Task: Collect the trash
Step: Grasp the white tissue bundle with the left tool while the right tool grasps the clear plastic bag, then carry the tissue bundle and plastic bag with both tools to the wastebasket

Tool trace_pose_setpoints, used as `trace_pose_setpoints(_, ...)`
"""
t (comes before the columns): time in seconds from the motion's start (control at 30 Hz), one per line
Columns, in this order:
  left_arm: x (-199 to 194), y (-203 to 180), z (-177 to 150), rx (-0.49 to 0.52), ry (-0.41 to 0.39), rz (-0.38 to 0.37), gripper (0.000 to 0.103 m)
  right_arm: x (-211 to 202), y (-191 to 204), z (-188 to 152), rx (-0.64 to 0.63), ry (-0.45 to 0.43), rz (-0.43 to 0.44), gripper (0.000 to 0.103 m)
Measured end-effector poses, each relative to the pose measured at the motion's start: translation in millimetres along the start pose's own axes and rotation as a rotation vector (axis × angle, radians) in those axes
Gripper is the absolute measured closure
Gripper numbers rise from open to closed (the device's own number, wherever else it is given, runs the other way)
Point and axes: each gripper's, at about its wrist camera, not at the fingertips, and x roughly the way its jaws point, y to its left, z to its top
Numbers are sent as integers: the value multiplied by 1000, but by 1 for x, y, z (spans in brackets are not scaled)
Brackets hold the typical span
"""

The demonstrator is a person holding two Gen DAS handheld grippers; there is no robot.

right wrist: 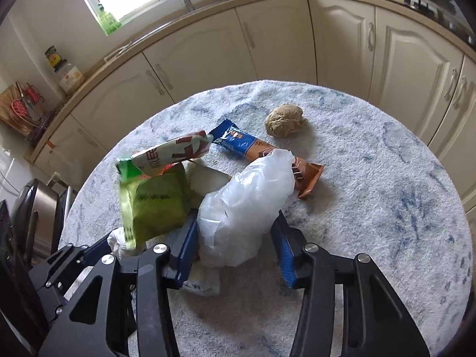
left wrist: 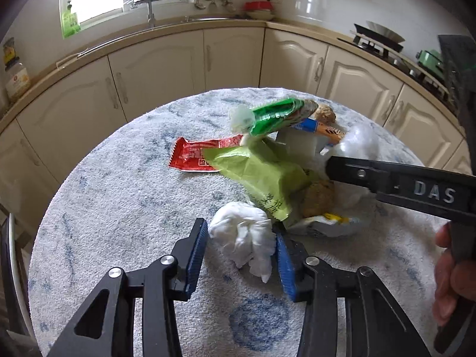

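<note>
A pile of trash lies on a round table with a fluffy white-and-blue cover (left wrist: 119, 208). My left gripper (left wrist: 240, 227) is shut on a crumpled white tissue (left wrist: 244, 238) at the pile's near edge, a blue pad against each side. My right gripper (right wrist: 235, 217) is shut on a clear plastic bag (right wrist: 247, 196), which bulges up between its pads. Beside these lie a light green bag (left wrist: 261, 178), a red wrapper (left wrist: 199, 156), a blue-and-orange wrapper (right wrist: 244, 144) and a brown crumpled ball (right wrist: 284, 123). The right gripper's black body (left wrist: 416, 184) crosses the left wrist view.
Cream kitchen cabinets (left wrist: 232, 56) curve around behind the table, with a sink and window above. A stove with a pan (left wrist: 377, 38) is at the back right. A person's hand (left wrist: 452, 282) grips the right tool's handle. A second brown lump (left wrist: 318, 199) sits in the pile.
</note>
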Motion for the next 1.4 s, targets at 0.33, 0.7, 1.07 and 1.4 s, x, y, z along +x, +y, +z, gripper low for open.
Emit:
trace_pose_setpoints(0.33, -23, 30, -2, -93, -50, -23, 71, -62, -20, -29, 27, -81, -14, 57)
trace_pose_setpoints(0.7, -72, -11, 14, -58, -150, -10, 71, -157, -29, -51, -19, -217, -39, 57)
trace_pose_setpoints(1.07, -149, -140, -4, 137, -258, -203, 71, -256, -103, -100, 71, -333, -159, 57)
trace_pose_setpoints(1.4, -169, -252, -26, 293, -259, -421, 71, -325, -213, -158, 261, -367, -338, 57)
